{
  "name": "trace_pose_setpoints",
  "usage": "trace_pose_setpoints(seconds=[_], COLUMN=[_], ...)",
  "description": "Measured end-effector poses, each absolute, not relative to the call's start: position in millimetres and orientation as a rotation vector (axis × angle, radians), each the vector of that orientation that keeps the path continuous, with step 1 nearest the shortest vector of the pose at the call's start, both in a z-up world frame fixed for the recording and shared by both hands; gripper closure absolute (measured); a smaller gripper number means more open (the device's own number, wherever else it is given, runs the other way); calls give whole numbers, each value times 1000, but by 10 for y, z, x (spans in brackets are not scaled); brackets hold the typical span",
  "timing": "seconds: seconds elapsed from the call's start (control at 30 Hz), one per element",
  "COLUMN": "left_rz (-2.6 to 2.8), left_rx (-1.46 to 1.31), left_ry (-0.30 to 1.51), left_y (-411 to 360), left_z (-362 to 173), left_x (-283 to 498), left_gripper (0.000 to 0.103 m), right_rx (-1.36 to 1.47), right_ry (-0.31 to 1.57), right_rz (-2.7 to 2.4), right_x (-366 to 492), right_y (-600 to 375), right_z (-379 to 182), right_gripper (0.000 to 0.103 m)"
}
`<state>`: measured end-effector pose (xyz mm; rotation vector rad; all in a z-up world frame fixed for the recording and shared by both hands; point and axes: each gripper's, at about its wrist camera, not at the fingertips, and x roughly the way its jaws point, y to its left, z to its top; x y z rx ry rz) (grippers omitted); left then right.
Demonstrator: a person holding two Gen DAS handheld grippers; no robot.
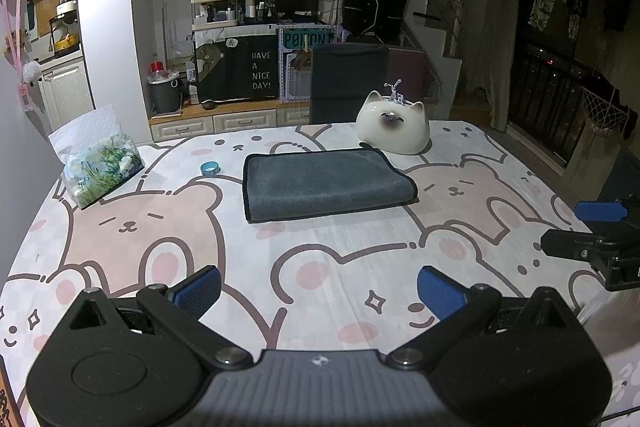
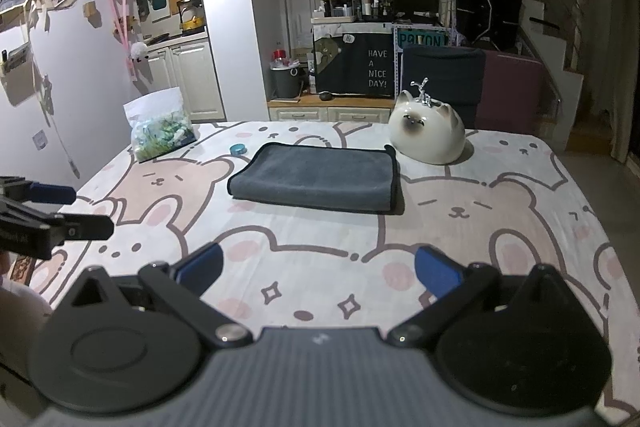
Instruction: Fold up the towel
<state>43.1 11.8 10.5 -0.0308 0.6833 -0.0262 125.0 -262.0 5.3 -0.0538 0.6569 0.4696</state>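
Observation:
A dark grey towel [image 1: 326,183] lies folded into a flat rectangle on the bear-print tablecloth [image 1: 320,247], well beyond both grippers. It also shows in the right wrist view [image 2: 318,177]. My left gripper [image 1: 319,291] is open and empty, held above the table's near side. My right gripper [image 2: 319,271] is open and empty too, to the right of the left one. The right gripper's side shows at the right edge of the left wrist view [image 1: 596,227]. The left gripper's side shows at the left edge of the right wrist view [image 2: 52,211].
A white ceramic cat [image 1: 393,125] stands just behind the towel's far right corner. A small blue ring [image 1: 210,169] lies left of the towel. A tissue pack [image 1: 98,163] sits at the table's far left. A dark chair back [image 1: 348,83] stands behind the table.

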Motion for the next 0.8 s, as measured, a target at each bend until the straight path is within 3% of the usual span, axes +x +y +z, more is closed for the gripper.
trace_pose_setpoints(seconds=[0.8], left_rz=[-26], left_rx=[-31], left_ry=[683], left_y=[111], left_z=[98], left_x=[427], left_gripper=[0], right_rx=[-45], right_ry=[656], right_rz=[470], right_x=[1251], right_y=[-2617], right_z=[34], right_gripper=[0])
